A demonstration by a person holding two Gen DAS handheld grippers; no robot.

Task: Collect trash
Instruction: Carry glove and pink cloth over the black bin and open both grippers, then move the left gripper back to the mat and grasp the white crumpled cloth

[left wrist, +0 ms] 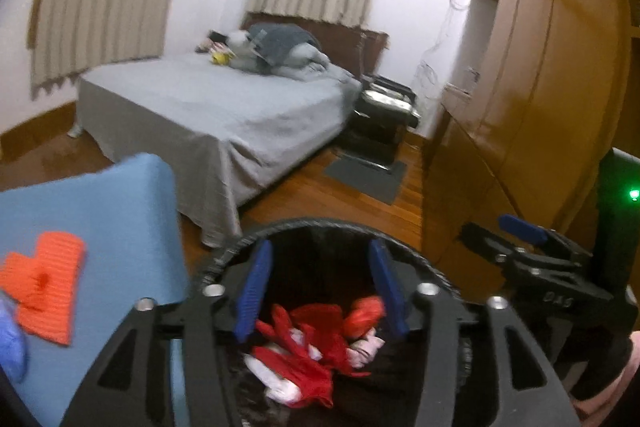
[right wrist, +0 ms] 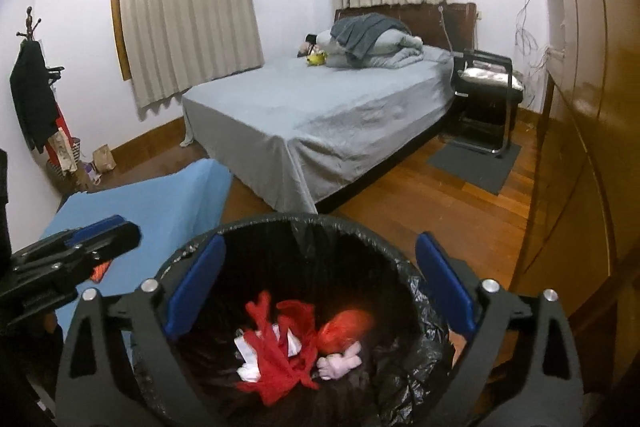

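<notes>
- Now, the black-lined bin (right wrist: 304,239) stands near, right of the blue counter (right wrist: 160,203).
- Both the left hand-held gripper (left wrist: 320,287) and right hand-held gripper (right wrist: 320,291) hang released, empty, above it.
- Red-and-white trash (right wrist: 296,343) lies inside; let nothing snag the liner.

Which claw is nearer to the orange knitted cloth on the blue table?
Left. The left claw hangs over the bin beside the orange knitted cloth; the right claw is farther away.

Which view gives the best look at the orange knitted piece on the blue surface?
The left wrist view: the orange knitted piece lies in full sight on the blue surface, ribbing visible. In the right wrist view only a reddish sliver shows, mostly hidden behind the left gripper.
</notes>
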